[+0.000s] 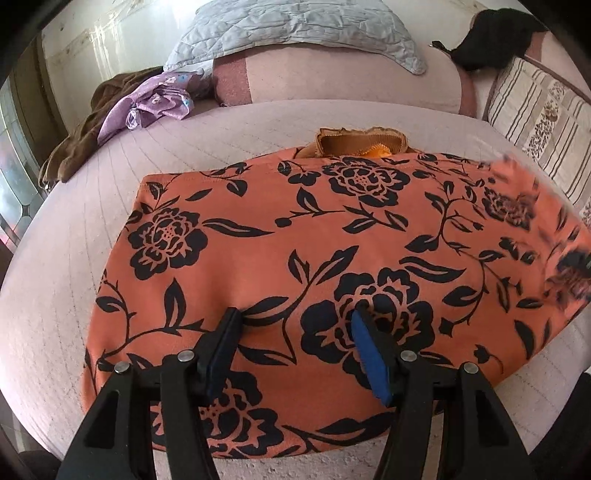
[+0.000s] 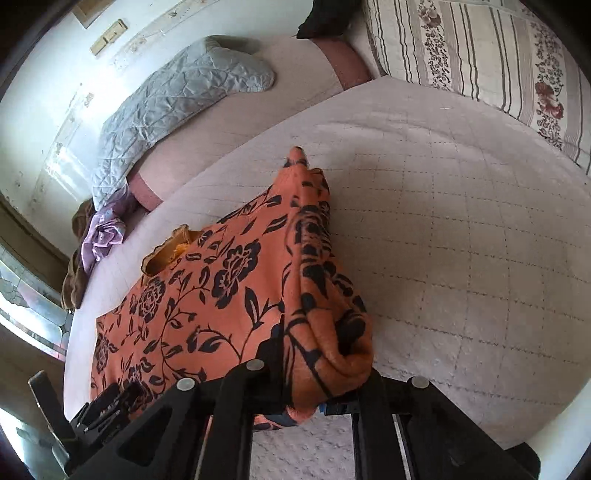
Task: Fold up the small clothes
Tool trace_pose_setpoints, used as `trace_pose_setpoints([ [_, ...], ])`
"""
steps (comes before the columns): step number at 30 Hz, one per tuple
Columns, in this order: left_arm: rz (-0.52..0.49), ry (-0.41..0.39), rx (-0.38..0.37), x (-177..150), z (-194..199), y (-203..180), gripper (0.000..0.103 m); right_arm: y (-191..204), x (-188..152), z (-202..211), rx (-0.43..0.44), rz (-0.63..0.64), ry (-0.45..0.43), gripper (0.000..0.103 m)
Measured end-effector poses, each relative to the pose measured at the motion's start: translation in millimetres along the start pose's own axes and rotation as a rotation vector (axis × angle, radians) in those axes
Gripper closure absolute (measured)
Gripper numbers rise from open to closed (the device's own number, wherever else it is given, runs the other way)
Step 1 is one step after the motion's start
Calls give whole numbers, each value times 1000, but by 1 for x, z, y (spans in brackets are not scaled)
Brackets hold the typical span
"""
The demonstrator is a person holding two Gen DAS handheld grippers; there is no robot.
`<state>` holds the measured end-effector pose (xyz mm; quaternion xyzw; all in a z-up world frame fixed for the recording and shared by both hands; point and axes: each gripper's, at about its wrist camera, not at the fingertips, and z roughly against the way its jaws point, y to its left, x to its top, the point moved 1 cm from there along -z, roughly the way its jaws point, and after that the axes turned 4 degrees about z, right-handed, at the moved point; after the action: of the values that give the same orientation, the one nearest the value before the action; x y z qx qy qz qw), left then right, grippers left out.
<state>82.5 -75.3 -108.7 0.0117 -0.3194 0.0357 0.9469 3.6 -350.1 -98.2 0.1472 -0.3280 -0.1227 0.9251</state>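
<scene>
Right gripper (image 2: 317, 373) is clenched on a bunched edge of the orange floral garment (image 2: 221, 295), pads pinching a thick roll of cloth and lifting that side off the bed cover (image 2: 461, 258); blue pad barely visible under the fabric. Left gripper (image 1: 295, 332) is released, jaws about half apart, fingertips hovering at or just above the garment's near middle, nothing pinched between the blue pads (image 1: 365, 354). Garment lies mostly flat on the bed cover, its raised side blurred in the left wrist view. A small tan-orange piece of clothing (image 1: 354, 144) peeks out from beyond the garment's far edge. Step looks like: starting a fold, raised side to be carried across. Next move likely needs the left gripper to pin or grab its side while the right carries the edge over. Purple cloth (image 1: 147, 103) and grey quilted pillow (image 1: 295, 33) lie well beyond the garment.
</scene>
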Motion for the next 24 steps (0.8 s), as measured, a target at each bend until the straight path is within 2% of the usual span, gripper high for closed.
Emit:
trace_pose_setpoints([
  [2,37,-9,-43,3,11,2,40,-20,-6,-18,31,-108,52,87],
  [3,55,-38,-74,5,19,4,40,-36,-13,-28,103,-215,90,80],
  [5,61,-85,-107,9,29,1,40,-53,-21,-30,215,-324,71,74],
  [6,45,-86,-104,10,28,-4,40,-55,-22,-28,233,-335,63,68],
  [7,30,-57,-95,10,21,-8,40,-56,-21,-28,250,-342,59,59],
  [9,9,74,-79,3,-12,-15,39,-51,-17,-29,260,-328,66,59],
  [11,-69,21,-25,-1,-9,-27,38,-36,-7,-33,193,-250,89,88],
  [12,-70,23,-27,0,-8,-27,38,-28,-2,-33,160,-217,97,93],
  [14,-24,37,-75,3,-6,-18,39,10,13,-17,65,-49,44,94],
  [16,88,30,-163,6,4,3,40,63,22,10,13,147,-46,94],
  [19,268,-38,-238,11,29,50,40,138,16,38,13,376,-140,94],
  [22,397,-98,-285,11,48,99,40,203,-19,33,38,591,-148,93],
  [24,490,-109,-330,11,53,133,40,231,-52,5,61,699,-68,90],
])
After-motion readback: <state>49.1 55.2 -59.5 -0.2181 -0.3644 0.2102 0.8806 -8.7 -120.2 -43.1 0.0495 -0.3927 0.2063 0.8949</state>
